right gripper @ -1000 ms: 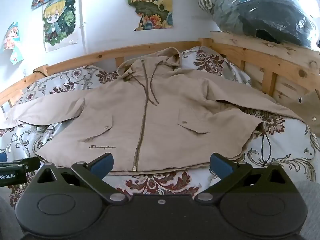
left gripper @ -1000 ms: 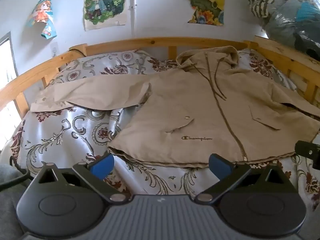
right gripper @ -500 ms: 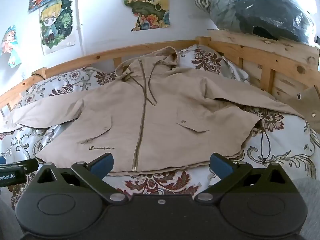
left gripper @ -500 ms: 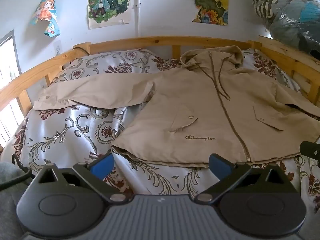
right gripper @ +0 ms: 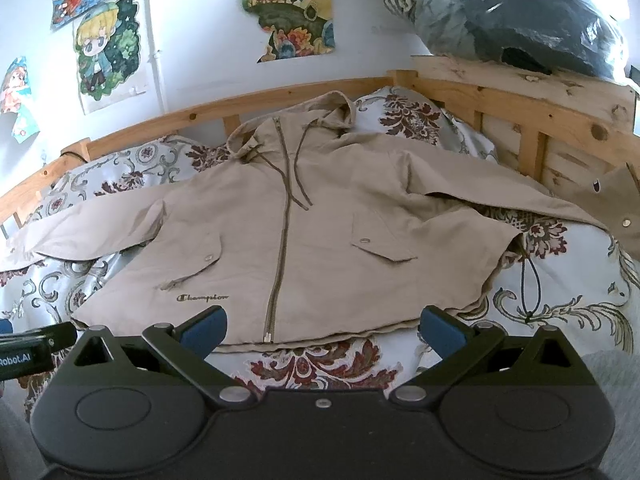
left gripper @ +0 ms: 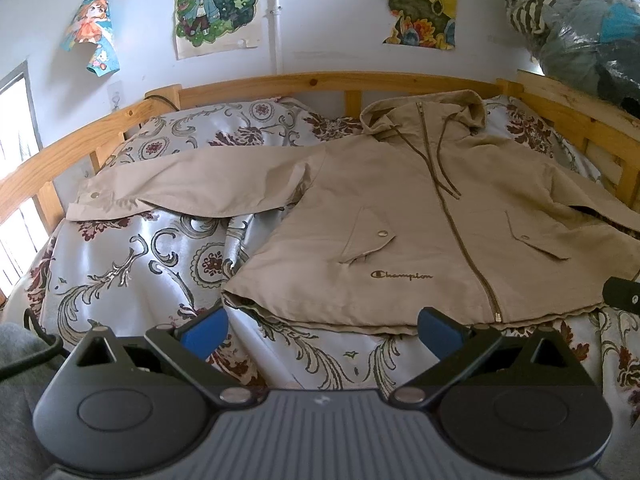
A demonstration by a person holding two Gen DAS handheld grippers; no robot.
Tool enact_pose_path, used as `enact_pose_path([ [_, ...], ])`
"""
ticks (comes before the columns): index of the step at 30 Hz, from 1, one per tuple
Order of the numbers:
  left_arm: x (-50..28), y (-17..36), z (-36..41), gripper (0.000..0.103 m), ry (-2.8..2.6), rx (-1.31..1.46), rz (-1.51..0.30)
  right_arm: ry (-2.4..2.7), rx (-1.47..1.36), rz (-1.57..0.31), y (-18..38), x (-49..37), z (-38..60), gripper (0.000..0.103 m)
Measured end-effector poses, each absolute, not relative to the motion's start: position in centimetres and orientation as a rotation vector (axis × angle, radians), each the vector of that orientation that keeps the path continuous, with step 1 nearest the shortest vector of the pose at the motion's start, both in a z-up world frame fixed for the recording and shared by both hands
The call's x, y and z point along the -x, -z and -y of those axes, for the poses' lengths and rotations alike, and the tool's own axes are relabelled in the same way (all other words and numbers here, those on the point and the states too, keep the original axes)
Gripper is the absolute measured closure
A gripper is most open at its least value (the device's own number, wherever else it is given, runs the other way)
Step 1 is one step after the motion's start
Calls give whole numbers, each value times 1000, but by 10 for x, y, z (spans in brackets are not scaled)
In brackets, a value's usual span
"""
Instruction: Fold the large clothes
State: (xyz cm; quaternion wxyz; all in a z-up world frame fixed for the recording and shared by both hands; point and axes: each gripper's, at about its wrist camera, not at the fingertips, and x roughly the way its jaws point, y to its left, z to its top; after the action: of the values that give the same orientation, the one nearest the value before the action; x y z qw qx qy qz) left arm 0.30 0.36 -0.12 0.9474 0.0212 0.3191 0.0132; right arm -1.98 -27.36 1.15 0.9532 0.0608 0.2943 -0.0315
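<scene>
Beige zip-front hooded jacket (left gripper: pixel 420 216) lay flat, front up, sleeves spread, on floral-print bedspread (left gripper: pixel 132 264) w/ wooden bed rail (left gripper: pixel 312 80) behind. Left tongs (left gripper: pixel 320 330) & right tongs (right gripper: pixel 322 328) hung near hem, both released, nothing gripped.

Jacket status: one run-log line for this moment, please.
jacket: flat, zipped, sleeves spread | left gripper: open, empty | right gripper: open, empty | fold: not started

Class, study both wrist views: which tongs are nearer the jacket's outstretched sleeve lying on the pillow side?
Left. The left tongs sit just below that sleeve; the right tongs sit across the zipper.
</scene>
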Motion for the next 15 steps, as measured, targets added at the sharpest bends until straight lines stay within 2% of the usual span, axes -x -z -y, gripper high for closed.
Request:
enact_pose_path([
  [15, -3, 3, -2, 1, -17, -39, -647, 69, -139, -611, -11, 17, 273, 1],
])
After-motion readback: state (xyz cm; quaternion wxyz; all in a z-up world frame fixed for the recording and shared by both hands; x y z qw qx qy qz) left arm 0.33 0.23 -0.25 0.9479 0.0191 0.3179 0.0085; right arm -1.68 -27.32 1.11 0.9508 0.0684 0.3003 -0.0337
